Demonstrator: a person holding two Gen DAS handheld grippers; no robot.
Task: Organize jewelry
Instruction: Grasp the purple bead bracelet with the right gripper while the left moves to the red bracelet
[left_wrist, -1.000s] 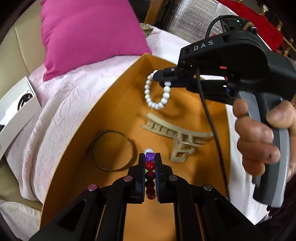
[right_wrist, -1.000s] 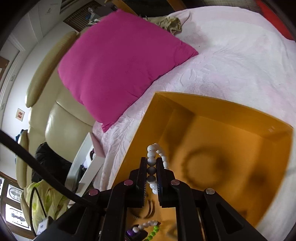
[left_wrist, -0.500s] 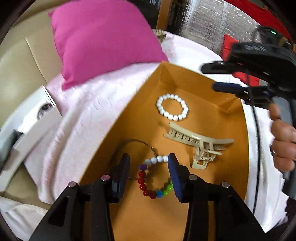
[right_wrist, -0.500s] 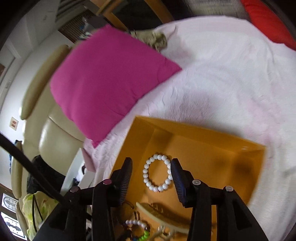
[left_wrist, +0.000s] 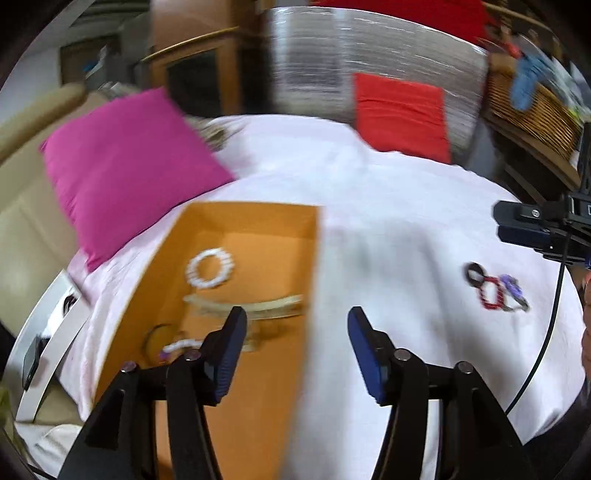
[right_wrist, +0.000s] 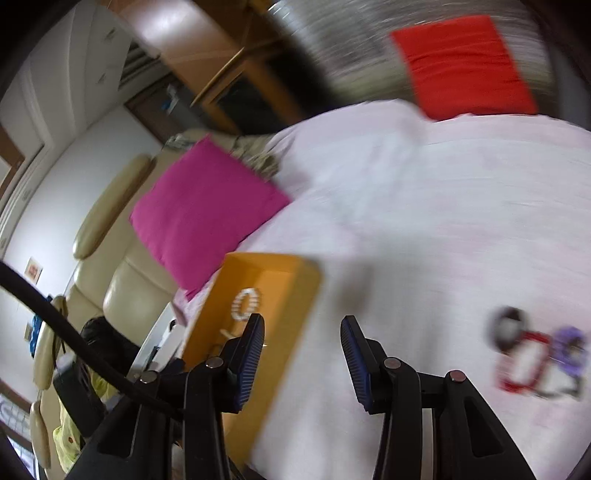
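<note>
An orange box (left_wrist: 255, 402) lies on the pale pink bedspread (left_wrist: 388, 221). It holds a white bead bracelet (left_wrist: 210, 268), a cream hair claw (left_wrist: 255, 308), a thin dark ring (left_wrist: 155, 338) and a coloured bead bracelet (left_wrist: 177, 347). My left gripper (left_wrist: 293, 349) is open and empty, raised over the box's right edge. My right gripper (right_wrist: 303, 352) is open and empty, raised right of the box (right_wrist: 291, 291). A small pile of red, black and purple jewelry (left_wrist: 495, 290) lies on the bedspread to the right; it also shows in the right wrist view (right_wrist: 535, 358).
A magenta pillow (left_wrist: 122, 166) lies behind the box at left, a red pillow (left_wrist: 402, 110) at the back. A white box (left_wrist: 40, 354) and a cream leather headboard (right_wrist: 122, 291) are at far left. The right gripper's body (left_wrist: 543, 229) shows at the right edge.
Both grippers opened and let their bracelets drop into the box. Both have since pulled up and swung right, bringing the jewelry pile on the bedspread into view.
</note>
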